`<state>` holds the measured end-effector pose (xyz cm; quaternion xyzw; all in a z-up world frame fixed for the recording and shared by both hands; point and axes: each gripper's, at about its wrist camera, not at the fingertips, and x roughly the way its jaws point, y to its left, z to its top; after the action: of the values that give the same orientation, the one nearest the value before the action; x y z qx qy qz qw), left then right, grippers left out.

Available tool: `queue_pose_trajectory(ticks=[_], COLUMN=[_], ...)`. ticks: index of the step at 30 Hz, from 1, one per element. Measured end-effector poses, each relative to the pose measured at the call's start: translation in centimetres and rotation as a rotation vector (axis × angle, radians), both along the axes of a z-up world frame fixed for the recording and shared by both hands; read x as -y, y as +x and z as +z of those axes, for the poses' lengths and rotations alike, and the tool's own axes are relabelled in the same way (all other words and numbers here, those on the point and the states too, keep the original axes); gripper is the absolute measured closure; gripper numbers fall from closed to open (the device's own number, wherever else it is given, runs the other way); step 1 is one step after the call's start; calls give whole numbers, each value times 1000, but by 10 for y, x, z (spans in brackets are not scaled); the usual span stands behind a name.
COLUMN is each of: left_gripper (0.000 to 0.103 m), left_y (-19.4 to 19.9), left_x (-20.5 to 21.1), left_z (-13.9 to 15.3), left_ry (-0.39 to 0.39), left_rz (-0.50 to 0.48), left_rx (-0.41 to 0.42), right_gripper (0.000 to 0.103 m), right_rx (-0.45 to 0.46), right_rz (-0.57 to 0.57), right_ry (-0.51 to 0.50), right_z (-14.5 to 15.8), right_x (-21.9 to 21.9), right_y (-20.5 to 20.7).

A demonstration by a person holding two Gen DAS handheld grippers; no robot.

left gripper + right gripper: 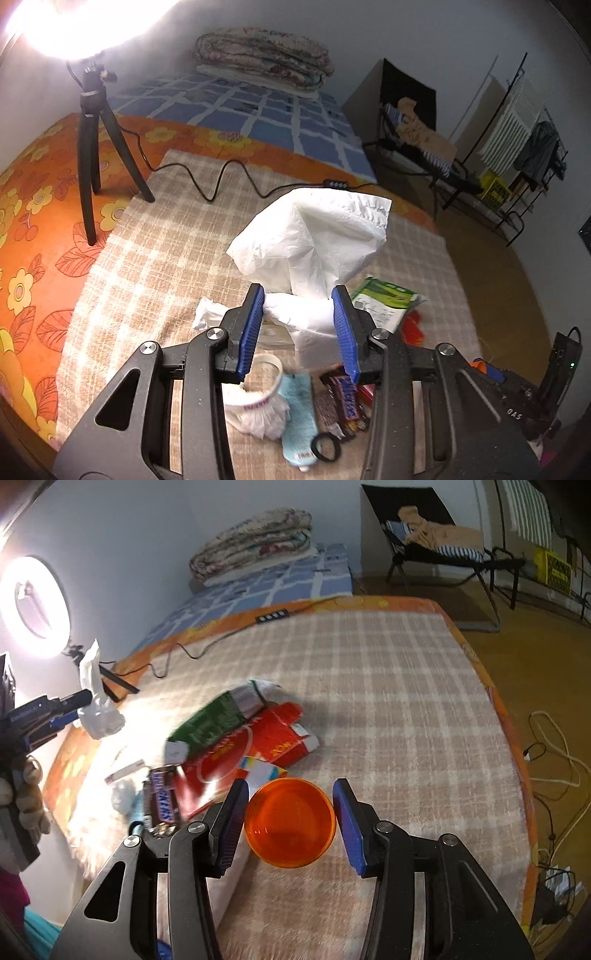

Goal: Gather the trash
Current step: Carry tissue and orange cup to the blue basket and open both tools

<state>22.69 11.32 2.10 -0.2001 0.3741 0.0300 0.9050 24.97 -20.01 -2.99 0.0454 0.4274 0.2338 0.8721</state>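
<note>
Both jaws grasp: left gripper (301, 325) the white bag (314, 243), right gripper (291, 812) the orange cup (290, 823); I note wrappers (229, 746) left beside the cup.

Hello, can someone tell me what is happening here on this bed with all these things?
A person is collecting trash from a bed covered with a checked blanket, using a handheld gripper in each hand. The left gripper is closed on a crumpled white plastic bag, lifted off the blanket. The right gripper holds an orange plastic cup between its pads. Still lying on the blanket are a green packet, a red carton and a Snickers wrapper.
</note>
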Motion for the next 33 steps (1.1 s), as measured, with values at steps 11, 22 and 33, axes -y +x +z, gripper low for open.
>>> queue_pose_trajectory(ticks=[11,22,33], left_gripper=[65,65,65], left_y=[-88,-194,-256], left_x=[17,36,62], left_z=[35,11,-27], left_ry=[27,22,19], left_rz=[-76,-118,-152], left_rx=[34,-57,-154], right_gripper=[57,57,57], right_rx=[96,82,46], right_rz=[144,249,316], right_ry=[-45,-34,-39], right_z=[30,31,16], right_x=[-27,-33,-36], right_y=[-70,-143,-195])
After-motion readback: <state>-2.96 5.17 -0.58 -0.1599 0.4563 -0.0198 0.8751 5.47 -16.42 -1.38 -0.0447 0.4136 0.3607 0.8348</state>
